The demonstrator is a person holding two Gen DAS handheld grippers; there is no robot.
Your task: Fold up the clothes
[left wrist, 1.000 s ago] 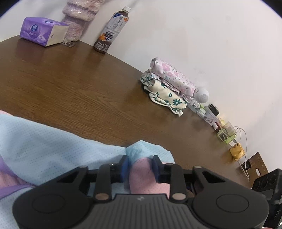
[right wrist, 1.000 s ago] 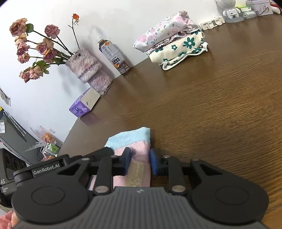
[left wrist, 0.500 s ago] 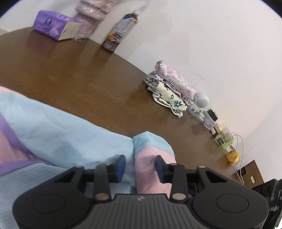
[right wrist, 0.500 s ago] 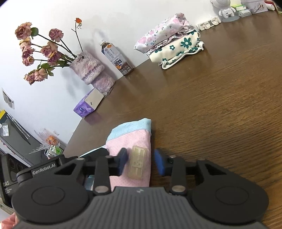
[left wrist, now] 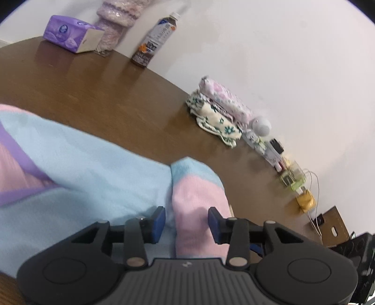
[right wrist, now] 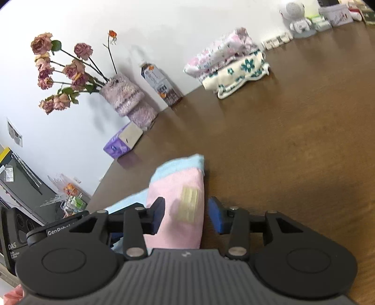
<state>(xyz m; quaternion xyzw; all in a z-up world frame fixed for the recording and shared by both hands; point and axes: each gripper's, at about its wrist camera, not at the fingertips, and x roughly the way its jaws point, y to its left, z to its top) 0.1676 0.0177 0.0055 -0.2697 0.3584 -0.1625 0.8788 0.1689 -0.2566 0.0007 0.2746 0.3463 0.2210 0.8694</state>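
Both tongs are spread apart right now and have just been opening. The left tongs (left wrist: 186, 221) have a pink and light-blue fold of the garment (left wrist: 89, 169) sitting between the blue pads (left wrist: 158, 219), but there's a visible gap on each side, so nothing is pinched. Same story with the right tongs (right wrist: 186, 217): a pink fold with a pale rectangular label (right wrist: 188, 206) lies between the pads, and the pads aren't pressing on it.

The garment itself is a light-blue mesh top with pink panels and purple trim, lying on the brown wooden surface (left wrist: 98, 93) at the near edge, right under both tongs.

Along the far edge by the white wall there's a folded stack of floral clothes (right wrist: 229, 68), a tea bottle (right wrist: 161, 84), a fuzzy purple vase (right wrist: 127, 101) with dried roses (right wrist: 63, 70), and a purple tissue box (right wrist: 123, 142). Further along that edge sits a small white robot figure (right wrist: 296, 17) plus some little boxes and gadgets, too blurry to name properly.
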